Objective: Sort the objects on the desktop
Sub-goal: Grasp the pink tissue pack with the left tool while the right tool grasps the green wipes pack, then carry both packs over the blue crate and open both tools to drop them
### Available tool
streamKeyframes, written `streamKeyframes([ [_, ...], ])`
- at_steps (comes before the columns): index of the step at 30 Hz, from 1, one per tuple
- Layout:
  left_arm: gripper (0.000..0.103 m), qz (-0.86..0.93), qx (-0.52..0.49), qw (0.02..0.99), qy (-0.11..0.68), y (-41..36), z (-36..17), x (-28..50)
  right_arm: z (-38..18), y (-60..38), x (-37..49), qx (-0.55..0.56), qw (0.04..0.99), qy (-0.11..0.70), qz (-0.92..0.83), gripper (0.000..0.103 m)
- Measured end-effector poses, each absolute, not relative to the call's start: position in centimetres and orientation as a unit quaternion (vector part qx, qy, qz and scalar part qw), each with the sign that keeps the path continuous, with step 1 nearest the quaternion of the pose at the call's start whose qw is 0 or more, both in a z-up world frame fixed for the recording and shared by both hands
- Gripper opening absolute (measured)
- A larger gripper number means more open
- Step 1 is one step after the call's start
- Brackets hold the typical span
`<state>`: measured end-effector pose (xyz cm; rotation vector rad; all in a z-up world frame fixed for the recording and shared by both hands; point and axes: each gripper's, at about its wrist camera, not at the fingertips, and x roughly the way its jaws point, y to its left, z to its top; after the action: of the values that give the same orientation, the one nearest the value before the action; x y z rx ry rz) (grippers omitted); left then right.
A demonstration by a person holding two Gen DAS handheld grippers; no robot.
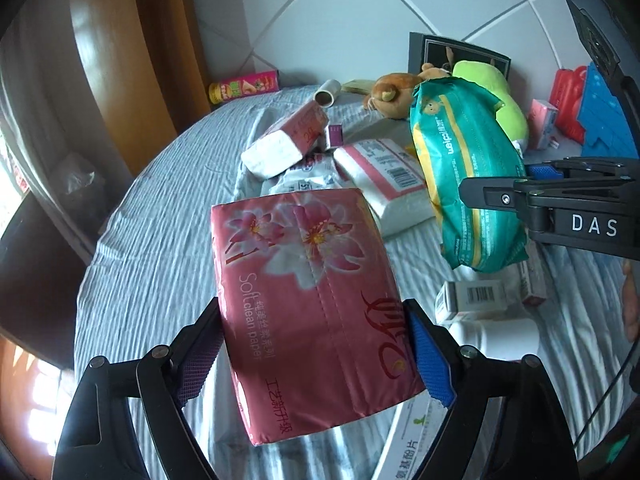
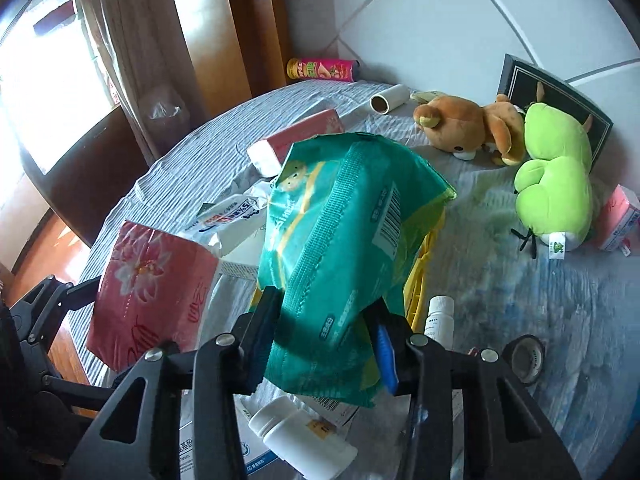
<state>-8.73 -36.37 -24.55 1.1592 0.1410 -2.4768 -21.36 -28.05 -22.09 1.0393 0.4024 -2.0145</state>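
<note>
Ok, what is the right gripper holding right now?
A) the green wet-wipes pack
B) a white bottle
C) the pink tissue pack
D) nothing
A: the right gripper is clamped on the green wet-wipes pack, lifted off the bed, while the left gripper holds the pink tissue pack.

Daylight is streaming through a window (image 2: 48, 80) at left, past a hanging curtain (image 2: 132, 40) and wooden panelling (image 2: 256, 28). A white wall (image 2: 460, 20) with grey diagonal seams is rising behind the striped blue-grey bedsheet (image 1: 160, 240); wooden floor (image 2: 60, 240) is showing below.
</note>
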Motion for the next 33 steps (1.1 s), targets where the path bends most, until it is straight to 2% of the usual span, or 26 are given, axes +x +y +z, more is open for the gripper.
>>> streamKeyframes([
  [14,0.086,-0.939,0.315,0.135,-0.013,-31.9,-13.4,-9.9,-10.8,-20.3,-18.5,0.329,0.360,0.085,-0.869,0.042],
  [27,0.086,-0.975,0.212,0.000,-0.073,-20.2,-3.4,-12.0,0.4,-4.6,-14.1,0.222,0.209,0.025,-0.952,0.042],
  [33,0.086,-0.979,0.169,-0.065,-0.096,-10.7,0.6,-13.6,4.0,5.5,-12.3,0.187,0.131,0.005,-0.974,0.042],
])
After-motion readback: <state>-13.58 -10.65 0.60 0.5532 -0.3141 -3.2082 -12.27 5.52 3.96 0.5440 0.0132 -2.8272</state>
